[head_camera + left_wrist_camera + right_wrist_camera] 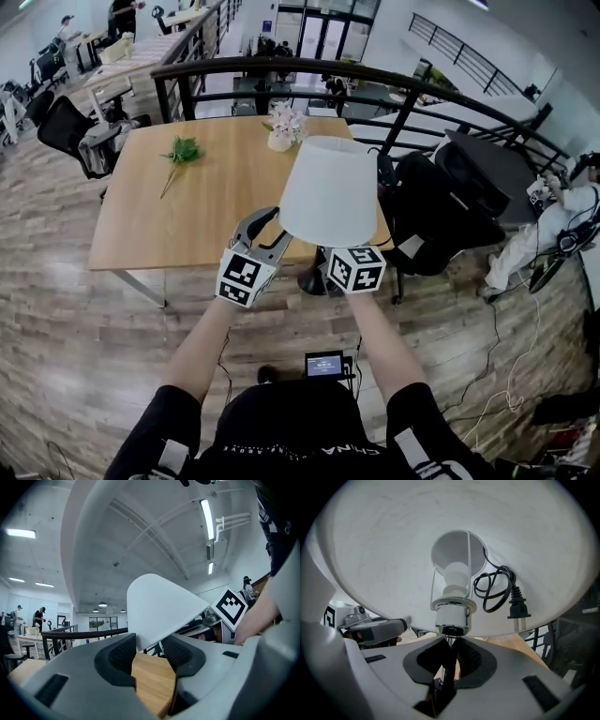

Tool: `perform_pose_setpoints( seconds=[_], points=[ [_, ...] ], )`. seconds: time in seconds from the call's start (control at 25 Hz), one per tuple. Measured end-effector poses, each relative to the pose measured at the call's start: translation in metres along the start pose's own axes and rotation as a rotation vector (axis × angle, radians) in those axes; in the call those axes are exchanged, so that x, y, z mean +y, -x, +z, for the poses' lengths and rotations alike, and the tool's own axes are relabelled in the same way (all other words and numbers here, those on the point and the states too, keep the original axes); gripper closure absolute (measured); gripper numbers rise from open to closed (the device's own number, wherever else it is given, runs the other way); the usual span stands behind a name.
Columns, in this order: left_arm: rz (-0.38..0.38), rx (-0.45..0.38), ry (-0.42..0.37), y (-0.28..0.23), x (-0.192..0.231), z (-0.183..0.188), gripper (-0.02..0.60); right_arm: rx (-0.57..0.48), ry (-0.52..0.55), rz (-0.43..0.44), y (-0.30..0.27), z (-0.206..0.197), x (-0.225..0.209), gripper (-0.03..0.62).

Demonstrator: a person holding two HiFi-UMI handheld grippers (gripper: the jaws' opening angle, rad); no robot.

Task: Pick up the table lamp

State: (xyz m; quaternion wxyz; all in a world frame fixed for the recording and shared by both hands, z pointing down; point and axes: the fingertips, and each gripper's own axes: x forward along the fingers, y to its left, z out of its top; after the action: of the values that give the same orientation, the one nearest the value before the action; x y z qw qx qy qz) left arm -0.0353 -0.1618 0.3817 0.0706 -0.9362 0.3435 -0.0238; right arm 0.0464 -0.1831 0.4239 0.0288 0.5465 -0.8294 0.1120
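Observation:
The table lamp has a white shade point(328, 192) and hangs in the air just off the near edge of the wooden table point(187, 216). My right gripper point(328, 261) is under the shade, shut on the thin chrome stem point(449, 651) below the socket point(452, 616) and bulb point(456, 576). The coiled black cord with its plug point(501, 595) is tucked inside the shade point(393, 550). My left gripper point(270, 225) sits at the shade's lower left rim. In the left gripper view the shade point(159, 604) dips towards the open gap of that gripper point(149, 653), with wood showing between the pads.
A green sprig point(183, 150) and a small vase of white flowers point(284, 127) lie on the table. A curved black railing point(281, 70) runs behind it. A black office chair point(441, 216) stands at the right. A small screen device point(324, 364) and cables are on the floor.

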Motion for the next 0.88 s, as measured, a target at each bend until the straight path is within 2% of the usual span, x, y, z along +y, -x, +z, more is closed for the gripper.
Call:
perform_pose_setpoints(
  seconds=[0.4,0.64,0.88],
  points=[
    [-0.006,-0.034,0.042,-0.033,-0.065,0.016,0.391,-0.01,-0.031,-0.033,0.057,0.0,-0.049,0.517],
    [-0.002,-0.002,0.021,-0.055,-0.097,0.011,0.391,-0.009,-0.036,-0.025,0.077,-0.008,-0.08,0.517],
    [0.012,0.011,-0.005,-0.069,-0.112,0.02,0.391,-0.03,-0.058,0.001,0.085,-0.003,-0.096,0.517]
  ],
)
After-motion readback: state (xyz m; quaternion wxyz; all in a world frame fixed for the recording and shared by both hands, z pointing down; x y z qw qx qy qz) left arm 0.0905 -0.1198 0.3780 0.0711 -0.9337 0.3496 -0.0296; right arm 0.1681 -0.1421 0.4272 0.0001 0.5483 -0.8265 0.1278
